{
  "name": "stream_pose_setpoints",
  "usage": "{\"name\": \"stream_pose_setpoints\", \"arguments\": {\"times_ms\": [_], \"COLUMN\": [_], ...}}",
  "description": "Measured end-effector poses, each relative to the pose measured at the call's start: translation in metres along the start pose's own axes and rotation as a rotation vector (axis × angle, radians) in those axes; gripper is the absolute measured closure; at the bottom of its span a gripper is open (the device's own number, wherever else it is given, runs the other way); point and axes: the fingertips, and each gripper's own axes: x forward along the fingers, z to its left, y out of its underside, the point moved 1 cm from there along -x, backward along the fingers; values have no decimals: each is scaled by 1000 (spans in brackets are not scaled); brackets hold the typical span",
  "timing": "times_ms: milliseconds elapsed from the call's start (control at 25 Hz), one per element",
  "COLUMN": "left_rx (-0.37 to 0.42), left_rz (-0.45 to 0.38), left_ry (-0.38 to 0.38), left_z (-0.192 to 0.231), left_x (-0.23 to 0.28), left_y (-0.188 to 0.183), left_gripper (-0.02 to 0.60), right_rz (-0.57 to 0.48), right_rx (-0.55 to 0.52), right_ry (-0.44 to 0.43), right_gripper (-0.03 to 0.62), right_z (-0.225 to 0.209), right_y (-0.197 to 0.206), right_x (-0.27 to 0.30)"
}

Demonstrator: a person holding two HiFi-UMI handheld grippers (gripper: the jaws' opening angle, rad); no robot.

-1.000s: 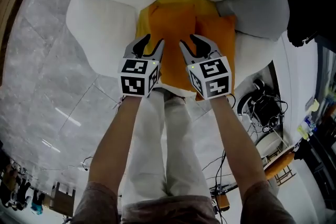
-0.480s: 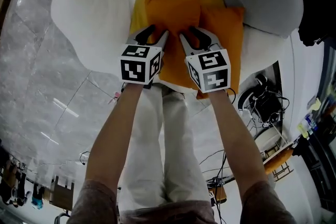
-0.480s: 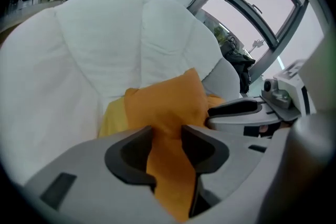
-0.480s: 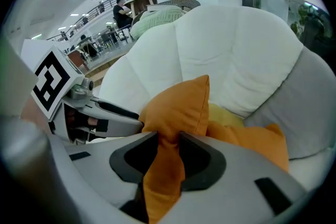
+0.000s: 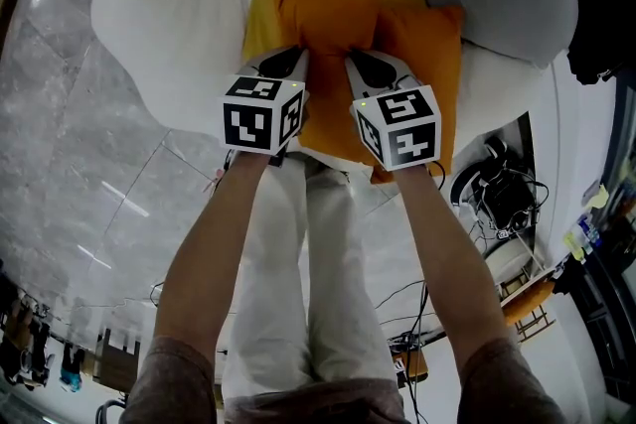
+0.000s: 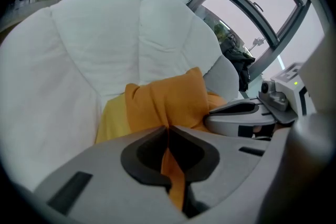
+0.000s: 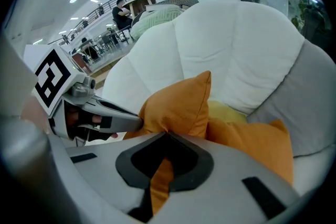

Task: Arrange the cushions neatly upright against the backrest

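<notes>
The left tool (image 5: 286,63) is closing its jaws on a fold of the orange cushion (image 5: 333,15), with fabric pinched between the tips. The right tool (image 5: 364,65), just beside it, has its jaws pressed together on the same cushion's near edge. The cushion stands on the seat of the white armchair (image 5: 169,25), one corner up, before the backrest. A yellow cushion (image 5: 260,25) lies behind it, a second orange cushion (image 5: 429,65) touches its right side, and a grey cushion (image 5: 507,5) sits farther right.

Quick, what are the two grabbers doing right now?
Left gripper: fingers closing, pinching the orange cushion.
Right gripper: fingers closed, pinching the same orange cushion.
</notes>
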Motion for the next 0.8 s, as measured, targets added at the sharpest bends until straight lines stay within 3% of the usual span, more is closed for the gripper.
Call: {"name": "stream_pose_setpoints", "arguments": {"times_ms": [400, 800], "left_rx": [3, 86], "left_rz": [-5, -80], "left_ry": [-18, -27], "left_z": [-16, -51], "left_x": [-33, -105], "left_y": [-18, -93], "left_gripper": [569, 571], "right_rz": [8, -90], "right_rx": [2, -28], "right_ry": [-19, 21], "right_gripper": [568, 568], "right_z": [9, 18], "right_y": [-12, -88], "right_x": [-23, -83]}}
